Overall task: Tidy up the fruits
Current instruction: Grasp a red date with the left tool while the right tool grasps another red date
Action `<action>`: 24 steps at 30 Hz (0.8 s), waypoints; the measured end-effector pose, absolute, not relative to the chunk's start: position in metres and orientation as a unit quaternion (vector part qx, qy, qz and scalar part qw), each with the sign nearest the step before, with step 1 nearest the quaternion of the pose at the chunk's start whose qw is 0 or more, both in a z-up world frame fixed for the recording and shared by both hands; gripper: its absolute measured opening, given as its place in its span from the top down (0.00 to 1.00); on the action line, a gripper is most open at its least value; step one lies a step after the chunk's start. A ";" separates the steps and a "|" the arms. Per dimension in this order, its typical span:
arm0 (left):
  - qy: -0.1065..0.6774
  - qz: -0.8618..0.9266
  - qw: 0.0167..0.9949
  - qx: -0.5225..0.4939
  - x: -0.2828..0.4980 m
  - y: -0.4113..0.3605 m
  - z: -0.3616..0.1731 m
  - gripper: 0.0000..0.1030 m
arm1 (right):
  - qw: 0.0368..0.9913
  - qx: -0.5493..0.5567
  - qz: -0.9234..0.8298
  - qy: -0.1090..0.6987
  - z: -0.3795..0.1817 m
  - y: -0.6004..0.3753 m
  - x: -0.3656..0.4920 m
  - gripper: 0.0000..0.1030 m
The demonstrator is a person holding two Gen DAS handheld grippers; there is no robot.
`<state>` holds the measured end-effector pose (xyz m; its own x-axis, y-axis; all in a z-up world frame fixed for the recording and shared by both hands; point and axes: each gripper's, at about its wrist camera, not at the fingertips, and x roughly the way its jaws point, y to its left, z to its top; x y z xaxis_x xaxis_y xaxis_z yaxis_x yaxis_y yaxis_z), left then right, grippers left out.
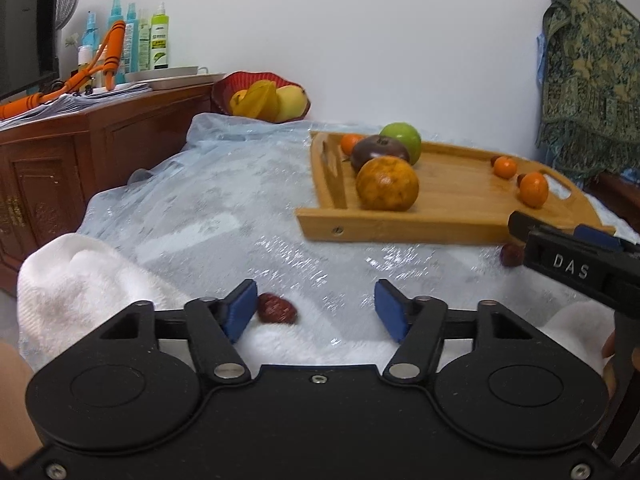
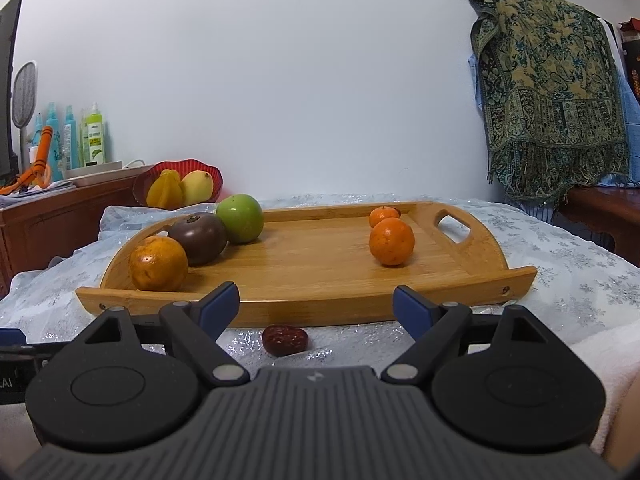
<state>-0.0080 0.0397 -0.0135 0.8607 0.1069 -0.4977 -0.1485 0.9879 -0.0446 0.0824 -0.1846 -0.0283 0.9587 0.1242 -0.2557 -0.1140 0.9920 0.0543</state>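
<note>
Left tongs [image 1: 316,304] and right tongs [image 2: 316,304] each hovering spread around a red date [image 1: 277,309], lining up pickups for the near tray [image 2: 320,304].

Bare cloth [image 2: 560,280] lies open at the frame's right; the wooden tray [image 2: 320,308] walls off the centre, fruit crowding its left end.

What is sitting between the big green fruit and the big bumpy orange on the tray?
A dark purple-brown fruit sits between the green fruit and the bumpy orange, touching both, in the right wrist view.
</note>
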 end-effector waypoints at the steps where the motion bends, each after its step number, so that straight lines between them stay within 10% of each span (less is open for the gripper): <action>1: 0.257 0.071 0.963 -0.037 -0.009 0.040 -0.014 0.44 | 0.989 0.019 0.063 0.133 -0.029 -0.184 0.083 0.18; 13: 0.278 0.087 0.956 -0.037 -0.007 0.050 -0.022 0.66 | 0.984 0.008 0.077 0.159 -0.035 -0.177 0.087 0.60; 24: 0.282 0.082 0.955 -0.031 -0.002 0.049 -0.023 0.78 | 0.982 0.002 0.083 0.172 -0.038 -0.173 0.090 0.66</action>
<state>-0.0015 0.0487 -0.0226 0.8279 0.1389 -0.5434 -0.1742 0.9846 -0.0138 0.0902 -0.1726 -0.0382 0.9270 0.1636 -0.3376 -0.1624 0.9862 0.0319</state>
